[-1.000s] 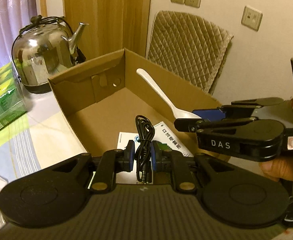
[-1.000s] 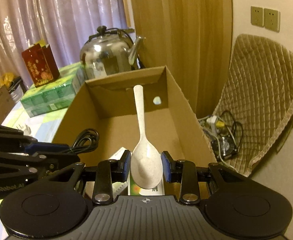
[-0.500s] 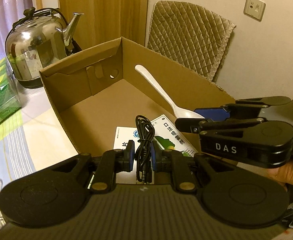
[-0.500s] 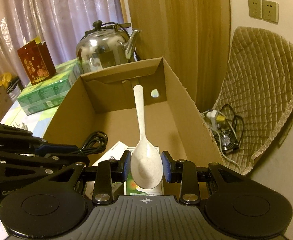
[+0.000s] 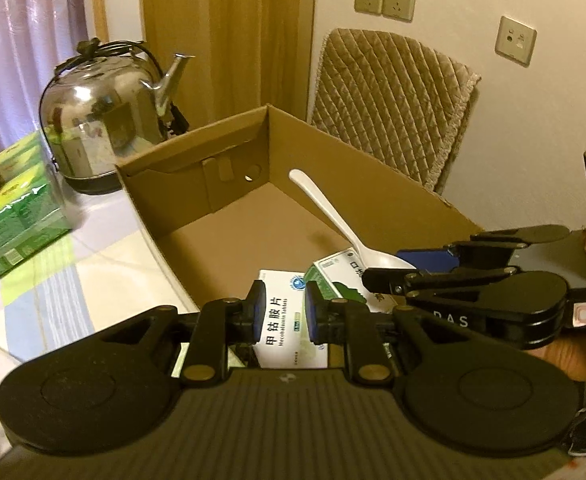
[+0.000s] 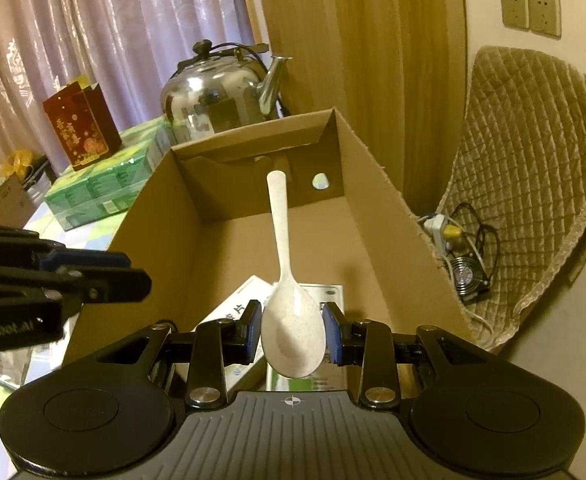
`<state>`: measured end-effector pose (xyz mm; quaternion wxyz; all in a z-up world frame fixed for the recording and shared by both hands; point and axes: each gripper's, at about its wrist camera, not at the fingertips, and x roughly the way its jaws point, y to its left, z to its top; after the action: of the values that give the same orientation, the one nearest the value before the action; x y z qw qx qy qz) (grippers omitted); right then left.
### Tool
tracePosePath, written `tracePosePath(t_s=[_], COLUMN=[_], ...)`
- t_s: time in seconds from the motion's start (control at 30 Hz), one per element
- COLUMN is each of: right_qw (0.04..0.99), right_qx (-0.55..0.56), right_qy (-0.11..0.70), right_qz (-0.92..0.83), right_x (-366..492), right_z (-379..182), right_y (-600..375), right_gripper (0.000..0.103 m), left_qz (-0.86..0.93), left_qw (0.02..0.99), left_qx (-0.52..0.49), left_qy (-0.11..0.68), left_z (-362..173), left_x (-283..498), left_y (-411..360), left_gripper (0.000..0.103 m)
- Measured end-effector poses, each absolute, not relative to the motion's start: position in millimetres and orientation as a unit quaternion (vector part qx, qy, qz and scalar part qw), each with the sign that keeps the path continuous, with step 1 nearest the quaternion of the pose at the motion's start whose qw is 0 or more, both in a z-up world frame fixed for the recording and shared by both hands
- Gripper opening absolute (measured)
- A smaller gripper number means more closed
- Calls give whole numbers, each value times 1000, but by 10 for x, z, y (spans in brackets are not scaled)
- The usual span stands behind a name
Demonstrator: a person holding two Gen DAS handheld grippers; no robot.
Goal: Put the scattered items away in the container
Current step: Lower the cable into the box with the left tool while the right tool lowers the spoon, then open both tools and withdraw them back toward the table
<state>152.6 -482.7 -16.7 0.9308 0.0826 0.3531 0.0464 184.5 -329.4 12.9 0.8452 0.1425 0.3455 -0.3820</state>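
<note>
I hold my right gripper clamped on the speckled white plastic spoon above the open brown cardboard box, ready to drop, while my left gripper stands parted, empty.

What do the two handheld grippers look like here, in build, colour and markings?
Both are matte black plastic. The left gripper has two round side discs, a ribbed grey base, brass-coloured pivot screws and blue finger pads. The right gripper has the same build; in the left wrist view its side bears white letters "DAS" and a small white label. No sleeve shows.
</note>
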Motion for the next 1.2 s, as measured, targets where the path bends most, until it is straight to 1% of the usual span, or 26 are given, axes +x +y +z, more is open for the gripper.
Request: tracePosePath(t_s=[0.33,0.37,0.47,0.5,0.93,1.2], right_qw=[930,931,935,937,950,959], right_qx=[97,97,98,97,91,80], right_qy=[347,344,332,328,294,264], right_qz=[75,76,75,72,54,62], right_x=[1524,1525,1507,1500,1424,1336], right_z=[-175,-168,-139,-127,-27,53], right_y=[-4754,-4749,-4750,-4752,-4756,-4641], right_gripper=[30,31,40,42,45,55], left_qz=[-372,-372,-369,-368,-344,-317], left_qw=[851,852,854,855,868,878], left_qx=[131,130,128,127,116,111], left_qy=[347,346,343,342,339,342], left_z=[140,141,153,159,232,277], left_x=[1828,1828,1831,1833,1787,1699], left_y=[-3142,-3133,-3100,-3084,-2722,-2384], left_gripper=[17,17,17,17,19,20])
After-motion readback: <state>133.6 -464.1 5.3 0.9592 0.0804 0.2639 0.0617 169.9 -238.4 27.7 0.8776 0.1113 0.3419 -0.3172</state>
